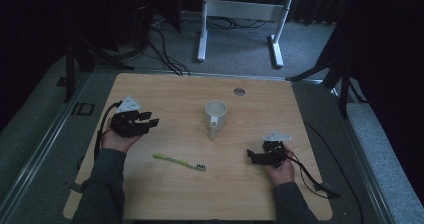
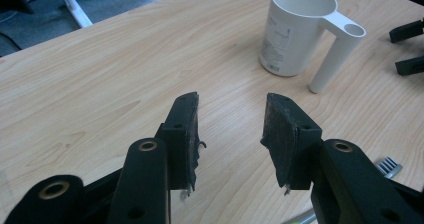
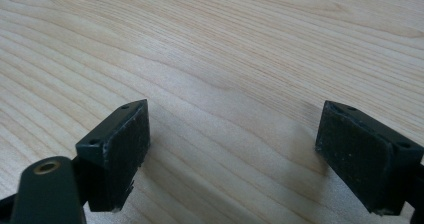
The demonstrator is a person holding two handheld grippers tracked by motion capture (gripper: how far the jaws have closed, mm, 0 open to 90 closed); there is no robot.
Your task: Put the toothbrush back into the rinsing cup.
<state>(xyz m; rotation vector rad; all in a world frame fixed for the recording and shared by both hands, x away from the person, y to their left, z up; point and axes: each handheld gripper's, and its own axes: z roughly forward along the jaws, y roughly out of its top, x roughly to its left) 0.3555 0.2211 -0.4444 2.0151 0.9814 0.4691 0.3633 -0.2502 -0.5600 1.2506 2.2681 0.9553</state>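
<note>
1. Left tongs (image 1: 150,119) part-open, empty; right tongs (image 1: 251,156) wide, empty.
2. Toothbrush (image 1: 180,162) lies at the bench's (image 1: 165,89) six o'clock, mug (image 1: 216,115) central.
3. Risk: the thin toothbrush could skid away from a flat pinch.

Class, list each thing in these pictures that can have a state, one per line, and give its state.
Cup: upright on the table, looks empty, handle toward the person.
Toothbrush: lying flat on the table, touched by neither gripper.
Left gripper: open, nothing between its jaws, held above the table.
Right gripper: open wide, nothing between its jaws, low over the table.
</note>
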